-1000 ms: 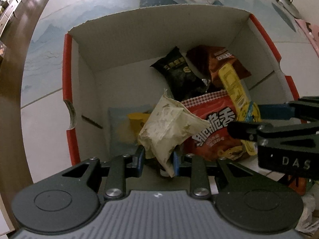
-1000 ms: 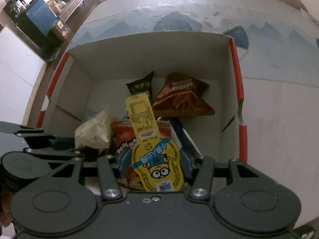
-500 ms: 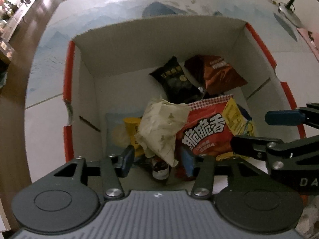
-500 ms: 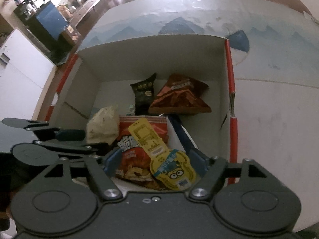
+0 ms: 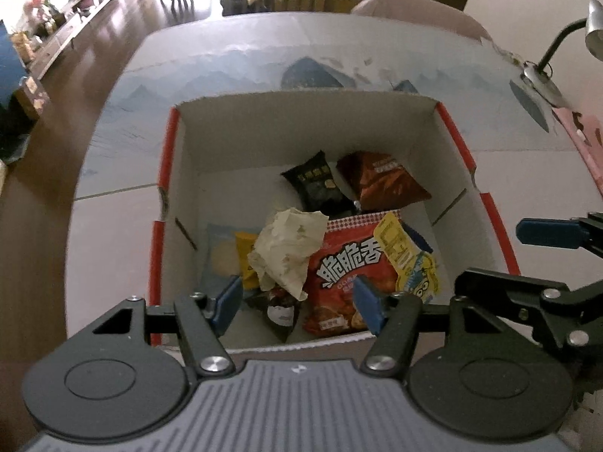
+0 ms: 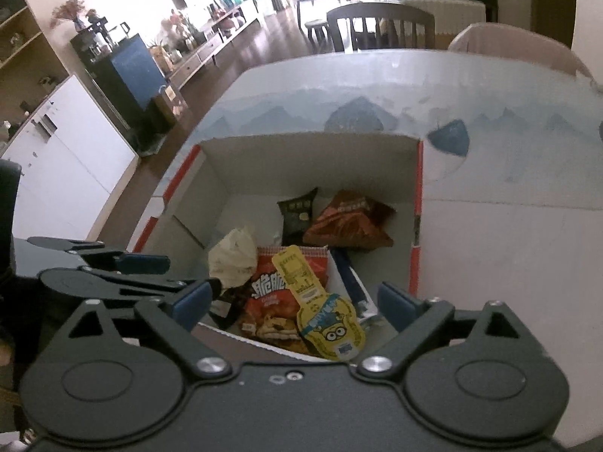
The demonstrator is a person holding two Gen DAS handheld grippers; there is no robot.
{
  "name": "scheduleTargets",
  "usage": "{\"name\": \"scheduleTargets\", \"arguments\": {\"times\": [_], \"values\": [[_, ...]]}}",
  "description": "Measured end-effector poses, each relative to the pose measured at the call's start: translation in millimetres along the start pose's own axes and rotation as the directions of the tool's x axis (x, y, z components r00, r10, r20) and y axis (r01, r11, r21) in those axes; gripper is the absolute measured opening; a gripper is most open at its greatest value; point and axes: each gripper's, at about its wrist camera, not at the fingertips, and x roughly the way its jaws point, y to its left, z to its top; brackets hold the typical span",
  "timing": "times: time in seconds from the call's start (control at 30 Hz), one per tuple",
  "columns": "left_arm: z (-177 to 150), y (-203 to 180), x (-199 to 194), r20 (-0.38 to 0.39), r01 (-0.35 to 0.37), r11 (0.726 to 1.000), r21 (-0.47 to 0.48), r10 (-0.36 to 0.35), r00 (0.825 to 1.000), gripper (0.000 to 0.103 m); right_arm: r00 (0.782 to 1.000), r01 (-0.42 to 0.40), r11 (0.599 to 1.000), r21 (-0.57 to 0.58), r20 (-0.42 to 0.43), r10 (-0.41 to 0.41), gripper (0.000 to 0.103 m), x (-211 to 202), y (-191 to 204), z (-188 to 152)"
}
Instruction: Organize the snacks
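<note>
Matt white corrugated cardboard box (image 5: 226,139) with red-printed rims, centre of frame. Inside, glossy red foil-plastic snack bag (image 5: 346,271), crinkled pale matt wrapper (image 5: 286,248), shiny black packet (image 5: 316,184), glossy brown pouch (image 5: 380,180), slick yellow plastic packet (image 6: 324,312). Matt black plastic gripper (image 5: 297,303) with bright metal screws, lower frame. Polished dark wooden floor (image 5: 94,49), upper left.
</note>
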Motion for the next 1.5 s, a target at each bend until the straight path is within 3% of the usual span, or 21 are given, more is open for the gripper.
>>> {"name": "scheduleTargets", "arguments": {"times": [0.13,0.23,0.53,0.63,0.83,1.13,1.5], "values": [[-5,-3,-20,0.046,-0.009,1.0,-0.01,0.009,0.999,0.065,0.998,0.003,1.0,-0.008,0.058,-0.002,0.099,-19,1,-5],[-10,-6,-35,0.088,-0.005,1.0,-0.014,0.007,0.996,0.078,0.994,-0.005,1.0,0.005,0.111,0.004,0.103,-33,0,-8],[-28,-16,-66,0.177,0.01,1.0,-0.014,-0.008,0.984,0.091,0.976,-0.001,1.0,0.012,0.218,-0.002,0.103,-61,4,-24],[-32,-19,-75,0.207,-0.004,1.0,-0.006,0.005,0.978,0.101,0.968,0.0,1.0,0.015,0.252,-0.004,0.103,-67,6,-28],[-36,-18,-90,0.259,-0.005,1.0,-0.023,0.011,0.966,0.102,0.948,-0.005,1.0,0.026,0.319,-0.004,0.103,-79,7,-29],[-37,-17,-97,0.282,0.02,0.999,-0.051,-0.005,0.959,0.102,0.947,0.016,0.999,0.037,0.32,-0.027,0.103,-78,12,-30],[-36,-18,-103,0.307,-0.006,0.999,-0.054,0.023,0.951,0.102,0.956,-0.002,0.999,0.053,0.292,-0.014,0.103,-75,9,-29]]}}
